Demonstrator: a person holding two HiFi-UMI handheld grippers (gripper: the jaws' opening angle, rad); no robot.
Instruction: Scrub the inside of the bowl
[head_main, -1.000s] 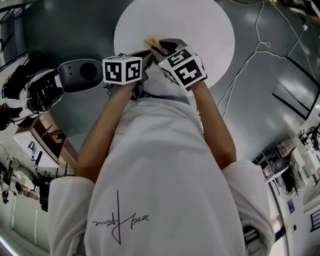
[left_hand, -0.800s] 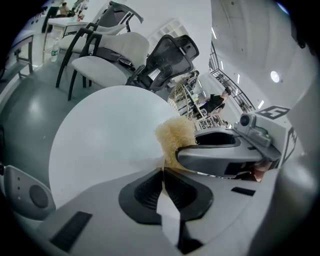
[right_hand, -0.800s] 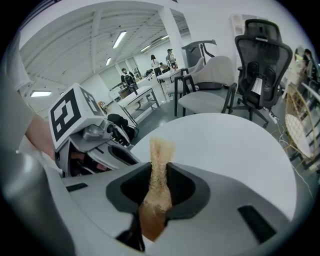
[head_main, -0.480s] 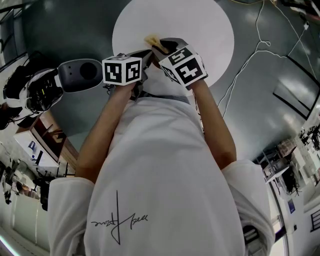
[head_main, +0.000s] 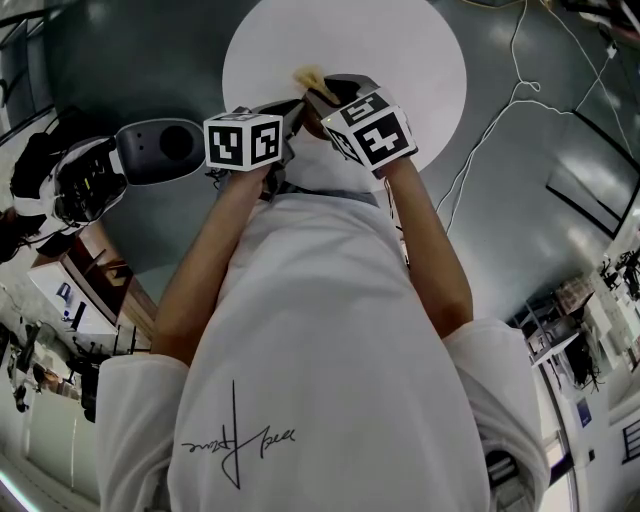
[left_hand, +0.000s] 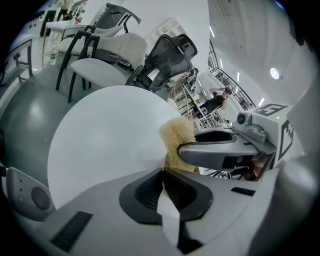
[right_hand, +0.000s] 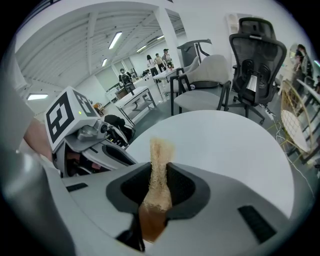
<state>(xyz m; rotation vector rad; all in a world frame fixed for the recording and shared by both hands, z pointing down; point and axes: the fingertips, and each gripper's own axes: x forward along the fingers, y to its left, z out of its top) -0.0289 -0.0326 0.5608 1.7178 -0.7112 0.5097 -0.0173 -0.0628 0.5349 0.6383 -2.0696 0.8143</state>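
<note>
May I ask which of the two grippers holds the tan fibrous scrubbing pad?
The right gripper: the tan fibrous scrubbing pad is clamped between its jaws, while the left gripper has jaws together on nothing.

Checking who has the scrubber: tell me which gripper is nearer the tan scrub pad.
Right. The right gripper is shut on the scrub pad, which pokes past its jaws. The left gripper is alongside, jaws together, the pad just beyond them.
</note>
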